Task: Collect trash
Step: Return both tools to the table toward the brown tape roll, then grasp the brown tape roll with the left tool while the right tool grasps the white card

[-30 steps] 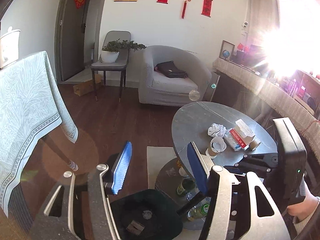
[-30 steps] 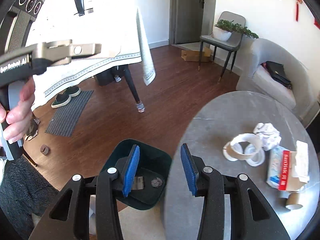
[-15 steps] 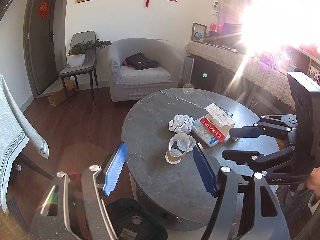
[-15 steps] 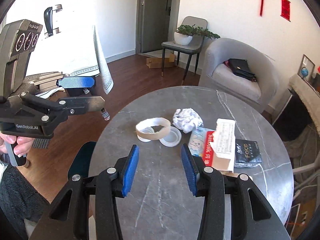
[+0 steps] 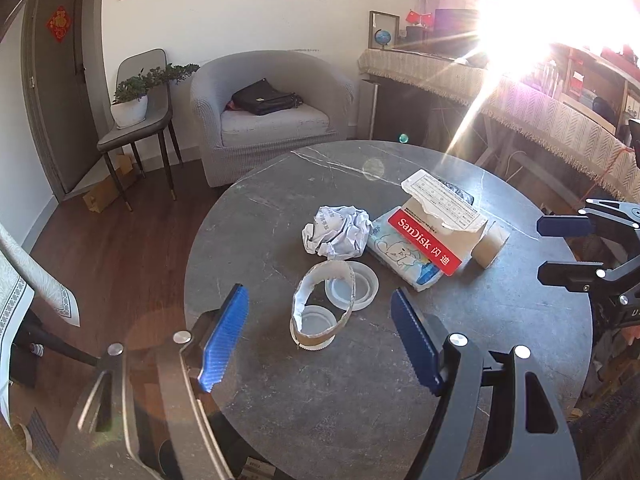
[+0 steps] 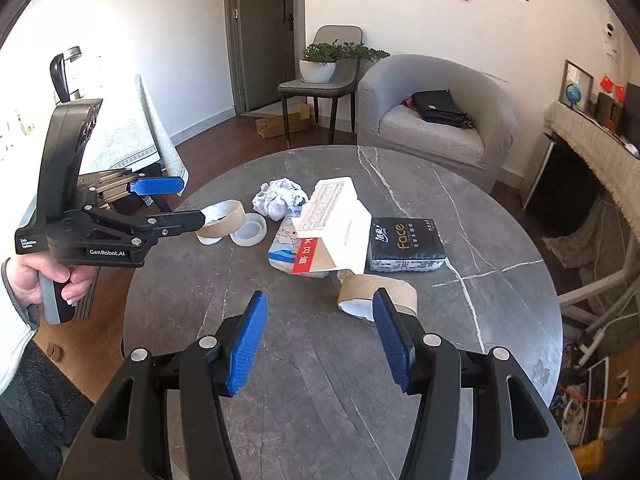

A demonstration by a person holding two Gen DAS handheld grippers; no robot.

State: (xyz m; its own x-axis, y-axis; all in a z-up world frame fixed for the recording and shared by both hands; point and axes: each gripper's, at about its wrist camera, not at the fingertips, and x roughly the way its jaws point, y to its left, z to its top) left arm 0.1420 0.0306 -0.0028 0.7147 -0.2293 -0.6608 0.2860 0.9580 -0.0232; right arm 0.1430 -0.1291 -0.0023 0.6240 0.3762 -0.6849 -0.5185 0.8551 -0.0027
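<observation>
**Trash scattered on round table, both grippers above it, jaws empty**

Trash sits in a cluster near the middle of the round grey marble table (image 5: 256, 400). Landmark: the torn SanDisk box (image 5: 434, 236), brown card with a red label and white flap, lying on top of the cluster.

- Crumpled paper ball (image 5: 338, 232): just beside the box, on its armchair-and-door side, resting on the table.
- Blue-and-white tissue pack (image 5: 404, 258): under the box, partly covered by it.
- Black "Face" tissue pack (image 6: 406, 246): touching the box on the side away from the paper ball.
- Small cardboard roll (image 6: 378, 294): lying on its side just beside the box, on the edge nearest the right gripper.
- Cardboard tape ring (image 5: 322, 306): standing on edge, near the box on the left gripper's side; bent out of round.
- Two white plastic lids (image 5: 352, 286): flat on the table; one under the ring, the other against it, between ring and box.

Left gripper (image 5: 320, 340): jaws opening, nothing between the blue pads, no contact with anything. Tape ring lies ahead, framed between the fingers in the left wrist view, but apart from them. A hand (image 6: 44, 280) grips its handle.

Right gripper (image 6: 320, 336): jaws also opening, empty. Small cardboard roll is just ahead of its right finger; cannot tell if they touch.

Grey armchair (image 5: 268, 112) with a black bag beyond the table.
</observation>
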